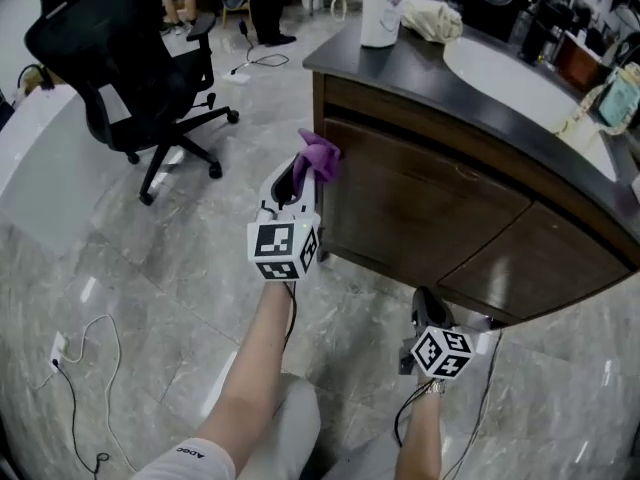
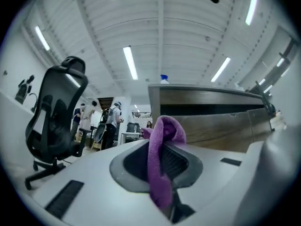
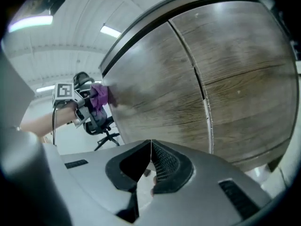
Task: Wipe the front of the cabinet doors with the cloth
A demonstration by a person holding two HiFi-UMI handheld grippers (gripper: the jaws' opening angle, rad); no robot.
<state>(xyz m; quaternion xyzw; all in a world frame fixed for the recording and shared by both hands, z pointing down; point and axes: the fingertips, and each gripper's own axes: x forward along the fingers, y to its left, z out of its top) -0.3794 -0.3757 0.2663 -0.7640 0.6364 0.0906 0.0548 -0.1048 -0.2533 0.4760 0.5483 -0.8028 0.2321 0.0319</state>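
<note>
My left gripper (image 1: 305,173) is shut on a purple cloth (image 1: 318,156), held at the left corner of the dark wood cabinet (image 1: 420,203). In the left gripper view the cloth (image 2: 162,159) hangs pinched between the jaws, with the cabinet doors (image 2: 216,124) just beyond. My right gripper (image 1: 428,308) is low in front of the curved doors, shut with nothing in it. The right gripper view looks up at the two door fronts (image 3: 188,79) and the seam between them, with the left gripper (image 3: 89,100) and its cloth (image 3: 99,95) at the cabinet's left edge.
A black office chair (image 1: 130,68) stands on the marble floor to the left. On the dark countertop (image 1: 420,63) are a white bottle (image 1: 382,8), a cream cloth (image 1: 432,18) and a sink basin (image 1: 520,88). A cable lies on the floor at the lower left (image 1: 80,368). People stand in the background (image 2: 101,119).
</note>
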